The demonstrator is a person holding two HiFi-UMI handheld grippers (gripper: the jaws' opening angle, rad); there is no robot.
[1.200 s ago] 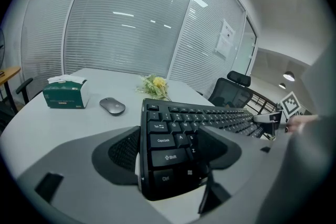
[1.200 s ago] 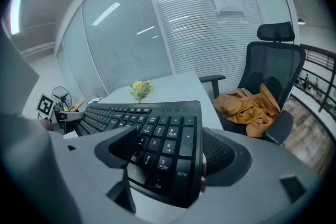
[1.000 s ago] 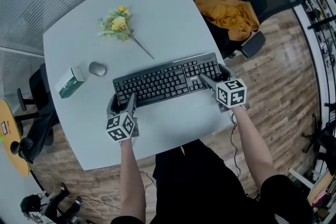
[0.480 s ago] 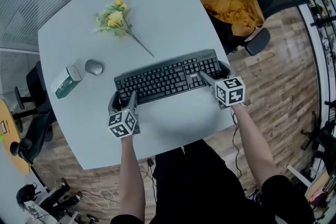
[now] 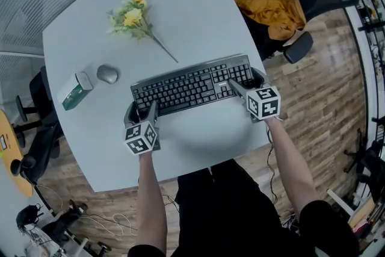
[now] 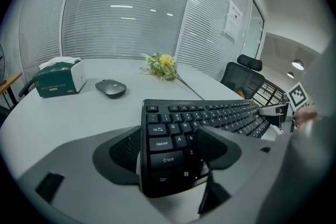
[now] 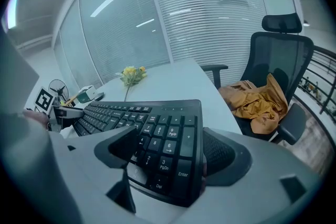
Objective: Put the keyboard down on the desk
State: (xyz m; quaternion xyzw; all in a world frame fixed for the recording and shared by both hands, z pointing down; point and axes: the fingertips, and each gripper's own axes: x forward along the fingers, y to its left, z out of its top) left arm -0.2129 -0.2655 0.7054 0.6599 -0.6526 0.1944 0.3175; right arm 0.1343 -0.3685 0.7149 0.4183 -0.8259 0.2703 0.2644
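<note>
Little shift is noted since a second ago: the keyboard [image 5: 191,85] lies toward the worktop's [image 5: 198,9] 6 o'clock edge. Its 9 and 3 o'clock ends remain pinched by the fingers of the left gripper [image 5: 141,112] and right gripper [image 5: 246,82]. Release is judged outstanding.

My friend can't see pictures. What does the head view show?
Seen from above, a person grips a black keyboard by its ends, the left gripper on one end and the right gripper on the other, over a pale desk. Farther back lie yellow flowers, a grey mouse and a green tissue box.
</note>
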